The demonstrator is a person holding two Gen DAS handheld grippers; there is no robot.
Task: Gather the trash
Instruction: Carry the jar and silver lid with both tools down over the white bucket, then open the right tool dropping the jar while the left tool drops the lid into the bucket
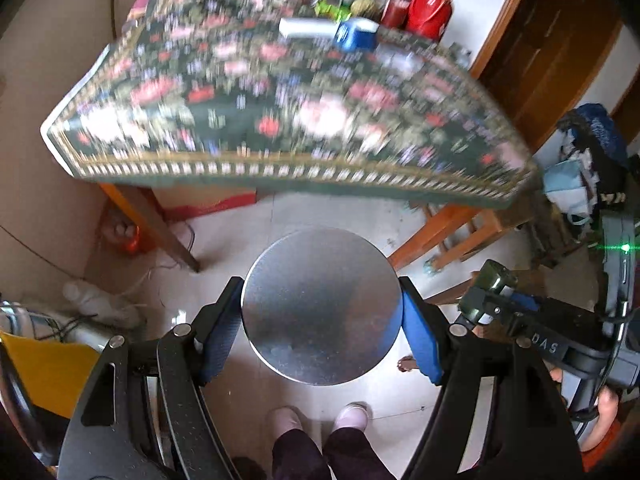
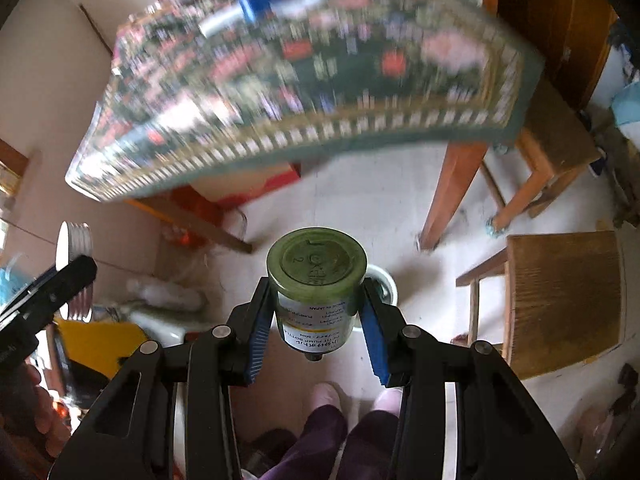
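Left gripper clamped on a round silver metal lid, blue pads pressed to its two sides, flat face turned toward the camera. Held above the pale tiled floor, with the person's light slippers below the fingers. Ahead of the gripper and blurred, a bench under a dark floral cloth; at its far edge a blue box and red plastic bottles. To the right of the gripper, the other tool carrying a small green bottle.

Right gripper clamped on a small green plastic pump bottle with a white and yellow label, base toward the camera, nozzle end back between the fingers. Just behind the bottle, partly hidden, a white round rim on the floor. Ahead, the same cloth-covered bench, blurred. To the right of the gripper, a wooden stool. To the left, the silver lid seen edge-on in the other gripper.
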